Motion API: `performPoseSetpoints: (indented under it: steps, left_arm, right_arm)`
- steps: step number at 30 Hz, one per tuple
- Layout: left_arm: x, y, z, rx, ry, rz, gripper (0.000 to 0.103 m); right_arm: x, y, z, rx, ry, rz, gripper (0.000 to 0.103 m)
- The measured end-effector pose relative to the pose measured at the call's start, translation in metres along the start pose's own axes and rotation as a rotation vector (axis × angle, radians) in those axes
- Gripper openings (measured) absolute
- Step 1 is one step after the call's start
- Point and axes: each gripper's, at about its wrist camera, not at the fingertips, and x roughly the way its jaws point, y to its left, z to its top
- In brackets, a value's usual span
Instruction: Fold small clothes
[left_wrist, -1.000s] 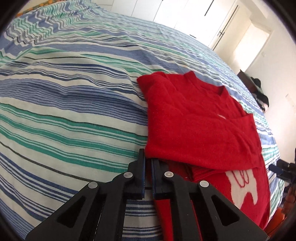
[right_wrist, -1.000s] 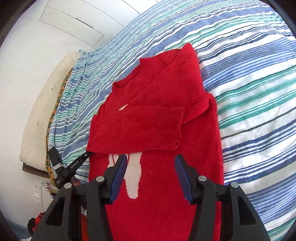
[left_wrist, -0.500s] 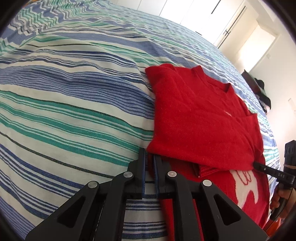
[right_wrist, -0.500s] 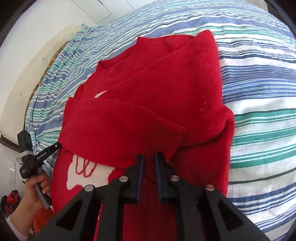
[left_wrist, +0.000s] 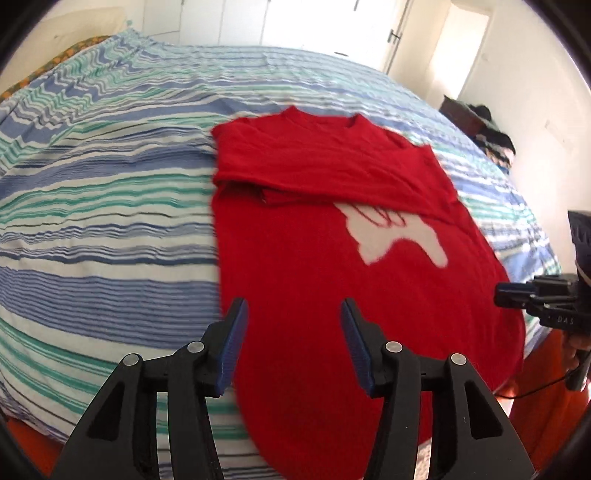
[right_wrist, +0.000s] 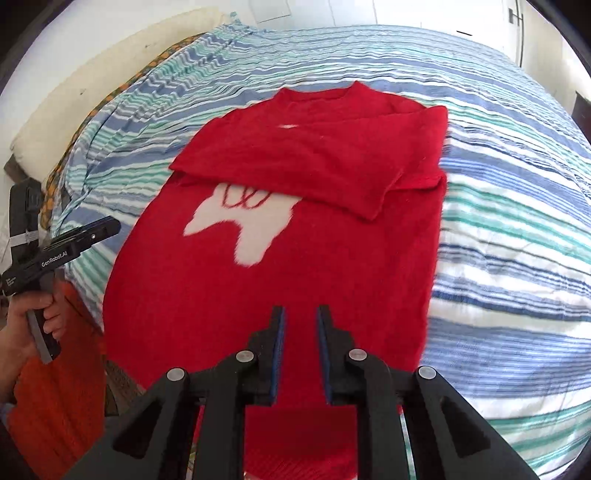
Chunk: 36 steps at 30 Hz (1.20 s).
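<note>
you're hovering both grippers over the hem end of the red sweater (right_wrist: 258, 288), which is lying flat on the striped bedspread (right_wrist: 517, 206) with its neckline pointing away from you. both sleeves are already lying crossed over the chest, covering the top of the white patch (right_wrist: 243, 229), so the width looks done and the bottom-up fold looks like what's left. your left gripper (left_wrist: 291, 343) has just been opening; its jaws are standing wide with only sweater fabric showing below the gap, nothing pinched. your right gripper (right_wrist: 300, 350) has just been opening a little; its jaws are narrow, and nothing is between the pads either. both are sitting near the hem, likely to take its two corners. hem edge itself is hidden under the gripper bodies, so i can't tell how flat it's lying.
</note>
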Motion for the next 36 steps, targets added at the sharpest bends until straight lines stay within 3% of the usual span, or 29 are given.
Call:
performPoseSetpoints:
  steps: [2,4,9,36]
  left_arm:
    - [0.019,-0.019,-0.024,0.056,0.096,0.035,0.054]
    - [0.021,-0.025,-0.043,0.062,0.097,0.064,0.054]
    - [0.017,-0.021,-0.045,0.049,0.107,0.065,0.056]
    - [0.021,-0.027,-0.053,0.094,0.113,0.095,0.057]
  right_arm:
    - [0.012,0.008,-0.024,-0.012,0.080,-0.023,0.018]
    - [0.024,0.005,-0.050,0.015,0.143,-0.061,0.018]
    - [0.008,-0.011,-0.074,0.146,0.054,-0.029,0.018]
    - [0.012,-0.006,-0.078,0.147,0.022,-0.083,0.018]
